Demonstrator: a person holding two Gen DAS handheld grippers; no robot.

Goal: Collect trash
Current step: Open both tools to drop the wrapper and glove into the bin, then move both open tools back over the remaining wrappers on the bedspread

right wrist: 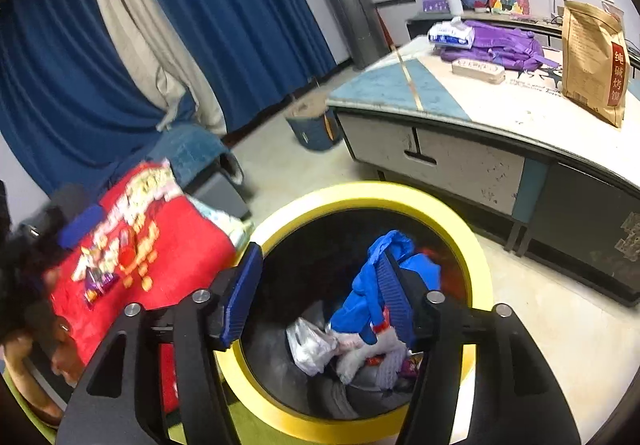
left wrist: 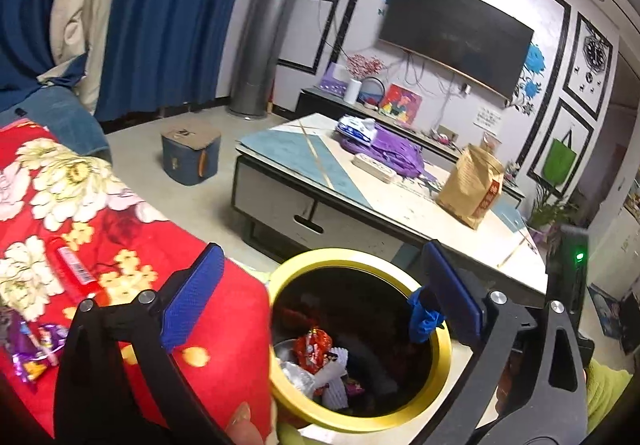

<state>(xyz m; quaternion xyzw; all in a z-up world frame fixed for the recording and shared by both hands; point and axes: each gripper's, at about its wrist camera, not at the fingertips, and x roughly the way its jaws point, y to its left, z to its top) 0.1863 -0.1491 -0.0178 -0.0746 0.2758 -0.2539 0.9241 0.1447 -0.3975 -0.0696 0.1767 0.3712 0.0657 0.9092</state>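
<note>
Plainly part-way through. Closest in, hovering over the yellow-rimmed bin (right wrist: 360, 193): right gripper (right wrist: 318, 257), jaws spread, pinching nothing, though a crumpled blue scrap (right wrist: 368, 277) clings to its right-hand finger, not yet dropped clear. Below, in the bin: white bag and wrappers (right wrist: 312, 345), already collected. Alongside: left gripper (left wrist: 320, 249), likewise spread wide and empty. Left to gather, just beside the bin on the red blanket (left wrist: 132, 241): purple wrappers (left wrist: 36, 349), perhaps a red tube (left wrist: 74, 269). Farther off, on the coffee table (left wrist: 280, 161): brown paper bag (left wrist: 472, 185), trash or not unclear.
</note>
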